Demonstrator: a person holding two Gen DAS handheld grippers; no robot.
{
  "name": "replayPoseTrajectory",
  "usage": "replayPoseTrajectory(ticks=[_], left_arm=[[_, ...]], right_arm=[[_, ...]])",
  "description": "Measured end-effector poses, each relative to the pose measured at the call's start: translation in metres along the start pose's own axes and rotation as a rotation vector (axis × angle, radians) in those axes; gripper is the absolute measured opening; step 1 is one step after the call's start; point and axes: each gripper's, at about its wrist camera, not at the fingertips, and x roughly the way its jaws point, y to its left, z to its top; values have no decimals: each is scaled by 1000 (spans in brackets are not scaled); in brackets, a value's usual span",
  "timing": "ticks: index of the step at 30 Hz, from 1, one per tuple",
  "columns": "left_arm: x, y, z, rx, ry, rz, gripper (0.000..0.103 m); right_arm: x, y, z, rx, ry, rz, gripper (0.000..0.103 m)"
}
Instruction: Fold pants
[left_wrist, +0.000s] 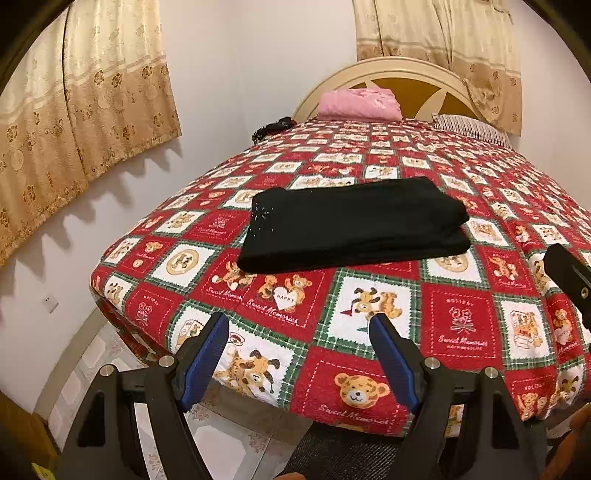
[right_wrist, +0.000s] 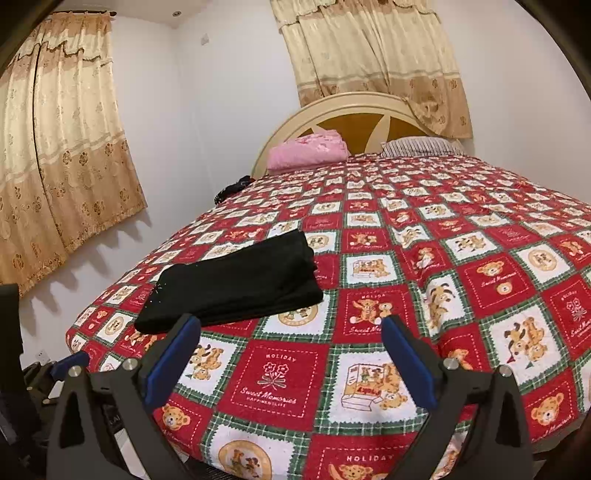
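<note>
The black pants (left_wrist: 351, 225) lie folded in a flat rectangular stack on the red teddy-bear bedspread (left_wrist: 458, 317), near the foot corner of the bed. They also show in the right wrist view (right_wrist: 236, 280). My left gripper (left_wrist: 299, 325) is open and empty, held above the bed's foot edge, short of the pants. My right gripper (right_wrist: 291, 326) is open and empty, to the right of the pants. Part of the right gripper's body (left_wrist: 570, 277) shows at the right edge of the left wrist view.
A pink folded cloth (left_wrist: 360, 105) and a striped pillow (left_wrist: 472, 127) lie by the cream headboard (left_wrist: 391, 68). A dark object (left_wrist: 271, 129) sits at the bed's far left edge. Curtains (left_wrist: 74, 122) hang on the white wall. Tiled floor (left_wrist: 221, 443) lies below the bed's foot.
</note>
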Motion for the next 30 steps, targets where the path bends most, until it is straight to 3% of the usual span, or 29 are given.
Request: replayPoseTrajectory(ticks=[9, 30], left_arm=[[-17, -14, -2, 24, -32, -22, 80], [-28, -16, -1, 10, -49, -13, 80]], right_arm=[[-23, -7, 4, -4, -62, -24, 103], [-32, -2, 4, -26, -78, -13, 103]])
